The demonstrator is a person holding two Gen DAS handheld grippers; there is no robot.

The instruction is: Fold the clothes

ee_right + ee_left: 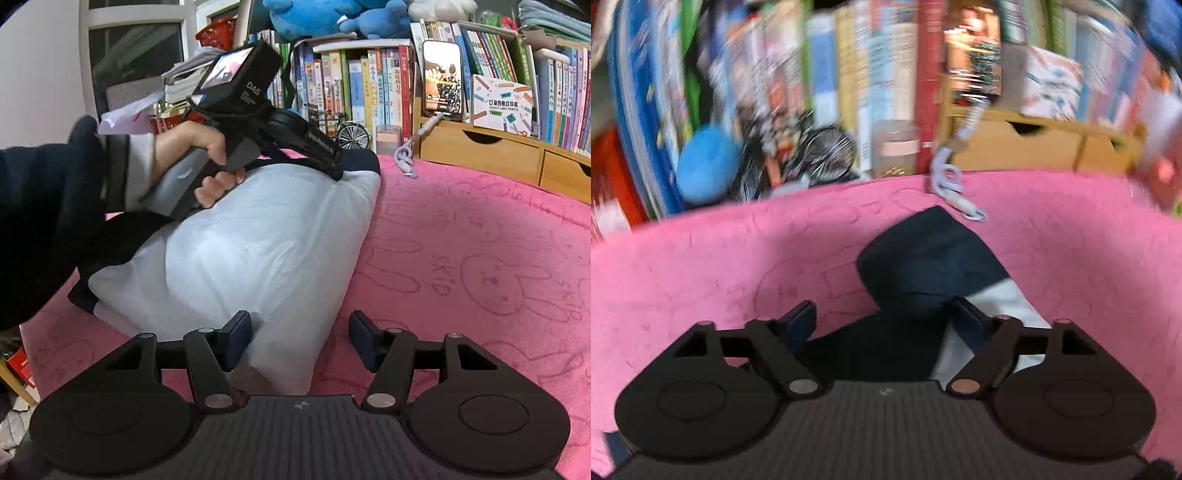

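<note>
While both claws gape, the garment (236, 254) lies under the right claw (300, 341).

I count one white-and-navy garment (236, 251) on one pink blanket (480, 266). I see two grippers, left gripper (882, 321) and right gripper (300, 341). Behind them stand one phone (442, 79) and one toy bicycle (352, 134).

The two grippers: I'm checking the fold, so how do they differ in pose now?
The left gripper is over the garment's dark far end; the right gripper sits at its pale near edge. Both stand open on the pink blanket, gripping nothing.
</note>
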